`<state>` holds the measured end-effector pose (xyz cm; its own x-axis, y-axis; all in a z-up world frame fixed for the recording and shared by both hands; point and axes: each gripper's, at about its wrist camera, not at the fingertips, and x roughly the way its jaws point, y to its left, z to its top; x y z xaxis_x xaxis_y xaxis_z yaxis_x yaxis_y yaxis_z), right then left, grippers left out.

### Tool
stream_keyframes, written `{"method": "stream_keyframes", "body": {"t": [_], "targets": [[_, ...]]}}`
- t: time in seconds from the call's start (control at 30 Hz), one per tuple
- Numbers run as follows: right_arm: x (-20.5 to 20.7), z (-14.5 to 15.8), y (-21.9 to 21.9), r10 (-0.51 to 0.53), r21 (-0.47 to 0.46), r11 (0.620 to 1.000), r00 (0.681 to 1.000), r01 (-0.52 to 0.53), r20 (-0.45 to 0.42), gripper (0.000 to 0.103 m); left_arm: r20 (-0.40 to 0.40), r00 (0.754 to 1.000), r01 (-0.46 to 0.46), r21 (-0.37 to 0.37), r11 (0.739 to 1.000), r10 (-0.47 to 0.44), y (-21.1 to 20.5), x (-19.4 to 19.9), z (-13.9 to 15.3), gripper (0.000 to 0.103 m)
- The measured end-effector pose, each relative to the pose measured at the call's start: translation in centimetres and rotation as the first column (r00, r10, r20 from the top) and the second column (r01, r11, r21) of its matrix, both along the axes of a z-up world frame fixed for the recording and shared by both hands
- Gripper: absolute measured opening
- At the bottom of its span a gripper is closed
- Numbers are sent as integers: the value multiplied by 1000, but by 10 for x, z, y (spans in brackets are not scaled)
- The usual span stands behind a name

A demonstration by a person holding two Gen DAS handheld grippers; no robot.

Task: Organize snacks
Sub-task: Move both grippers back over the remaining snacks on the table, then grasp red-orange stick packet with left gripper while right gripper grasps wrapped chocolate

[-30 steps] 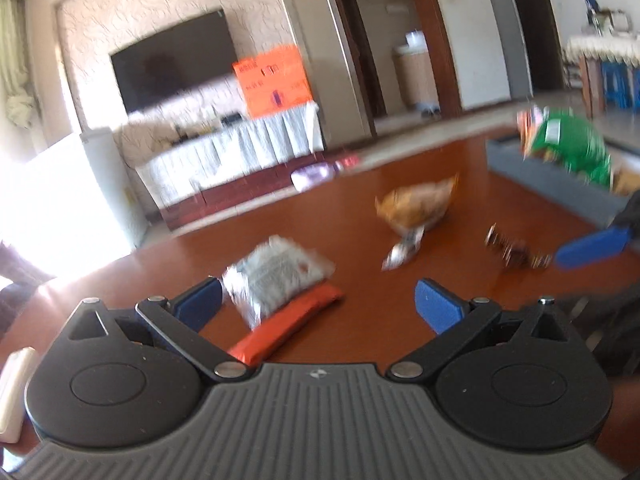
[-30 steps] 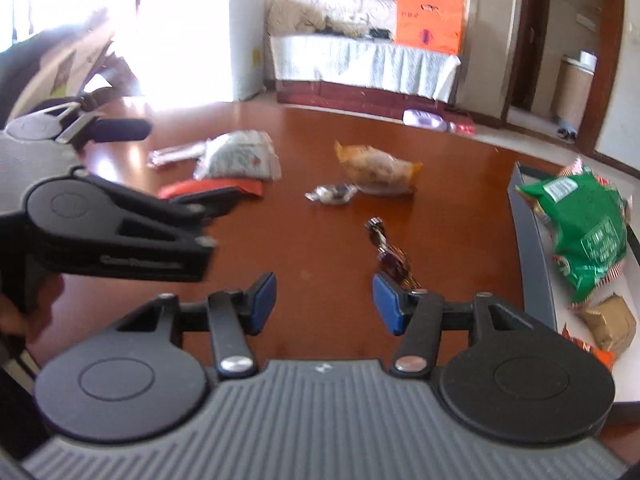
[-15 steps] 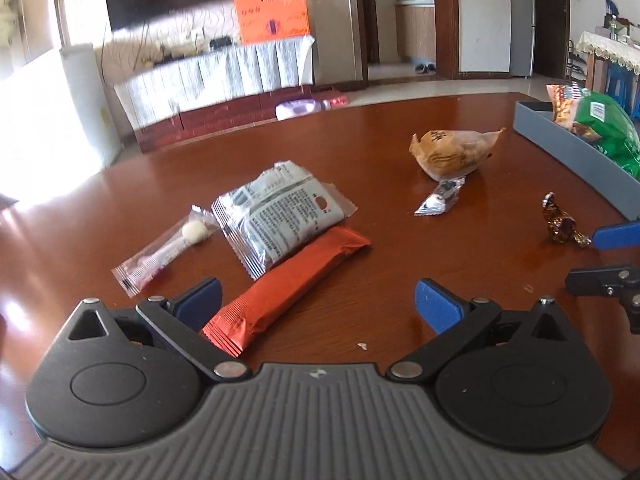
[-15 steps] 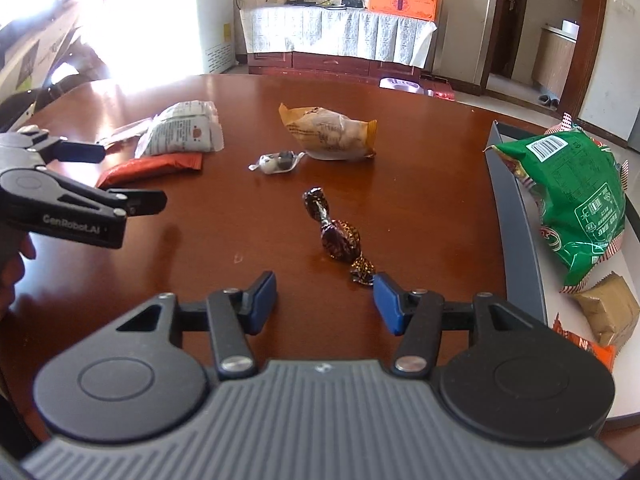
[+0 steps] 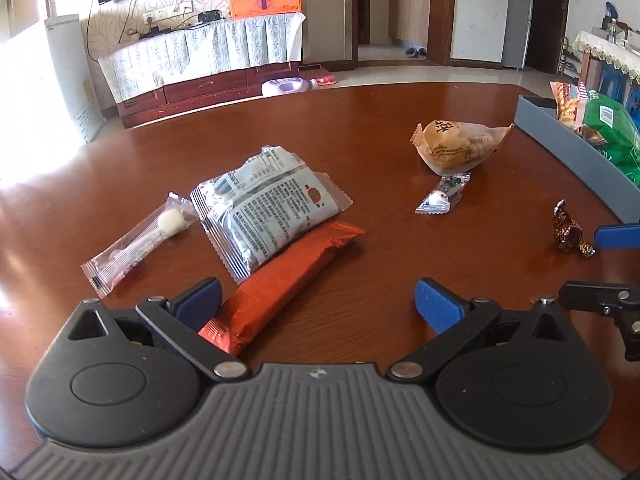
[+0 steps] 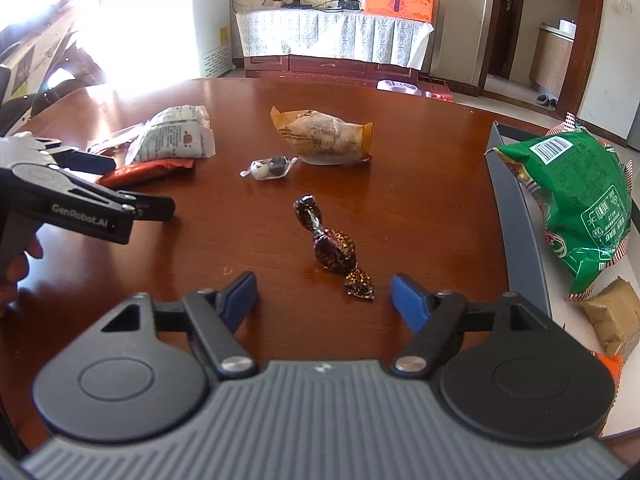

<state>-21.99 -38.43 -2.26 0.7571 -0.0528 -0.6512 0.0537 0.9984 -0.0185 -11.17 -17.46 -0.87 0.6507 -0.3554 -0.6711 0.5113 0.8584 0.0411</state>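
Right gripper [image 6: 324, 292]: jaws just widening, released, nothing pinched.
Chocolate candy [image 6: 334, 252]: lying on table, tail between the pads.
Left gripper [image 5: 316, 300]: hanging open over red bar [image 5: 280, 284].
Meaning: candy pickup is nearing, tray [image 6: 516, 216] next.

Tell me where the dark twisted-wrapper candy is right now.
The dark wrapped candy lies on the wooden table just ahead of the open right gripper, left of the grey tray.
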Motion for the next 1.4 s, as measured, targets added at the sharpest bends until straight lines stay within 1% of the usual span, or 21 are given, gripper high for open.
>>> {"method": "stream_keyframes", "body": {"t": [0.27, 0.43, 0.57, 0.7, 0.8, 0.87, 0.93, 1.03, 1.1, 1.17, 1.2, 1.23, 1.27, 1.3, 1.33, 1.37, 1.4], "targets": [[2, -2, -6, 9, 29, 1000, 1000, -9, 9, 83, -15, 1000, 27, -13, 1000, -27, -4, -2, -3, 103], [0, -2, -8, 19, 31, 999, 1000, -19, 18, 85, -26, 994, 105, -24, 994, -106, -12, -8, -4, 103], [2, -3, -7, 28, 29, 999, 999, -28, 17, 90, -27, 991, 129, -25, 991, -130, -17, -8, -5, 103], [6, 0, -8, 42, 31, 999, 999, -42, 1, 90, -17, 992, 122, -19, 992, -122, -21, -8, -6, 103], [9, 0, -10, 38, 16, 999, 999, -38, 3, 89, -7, 993, 114, -11, 993, -114, -24, -10, -5, 103], [11, 0, -12, 32, 18, 999, 999, -32, 5, 85, -6, 994, 112, -11, 994, -112, -24, -10, -5, 102], [13, 1, -14, 34, 26, 999, 999, -34, 5, 84, -11, 994, 112, -20, 994, -112, -23, -10, -5, 100], [14, 2, -12, 55, 22, 998, 998, -55, 8, 75, -6, 992, 122, -44, 992, -122, -23, -12, -5, 88], [15, 3, -10, 68, 22, 997, 998, -68, 9, 72, 0, 992, 127, -46, 991, -127, -25, -15, -5, 84], [15, 4, -9, 82, 32, 996, 997, -82, 8, 58, 1, 991, 130, -51, 990, -130, -26, -15, -4, 81], [15, 5, -8, 88, 36, 995, 996, -88, 7, 53, 2, 991, 132, -53, 990, -132, -26, -15, -4, 80], [15, 5, -6, 91, 31, 995, 996, -92, 7, 47, 5, 991, 136, -55, 989, -136, -27, -16, -4, 77], [15, 6, -5, 97, 30, 995, 995, -97, 6, 42, 8, 990, 144, -59, 988, -144, -28, -17, -4, 71], [14, 6, -5, 102, 29, 994, 995, -102, 5, 38, 12, 989, 150, -62, 987, -150, -29, -19, -4, 68], [14, 7, -4, 108, 25, 994, 994, -108, 4, 30, 16, 988, 155, -64, 986, -154, -30, -20, -3, 62], [14, 7, -2, 111, 17, 994, 994, -111, 2, 24, 19, 987, 160, -68, 985, -159, -31, -21, -3, 54], [14, 8, -1, 112, 14, 994, 994, -112, -2, 23, 22, 987, 161, -72, 984, -159, -32, -22, -3, 48]]}}
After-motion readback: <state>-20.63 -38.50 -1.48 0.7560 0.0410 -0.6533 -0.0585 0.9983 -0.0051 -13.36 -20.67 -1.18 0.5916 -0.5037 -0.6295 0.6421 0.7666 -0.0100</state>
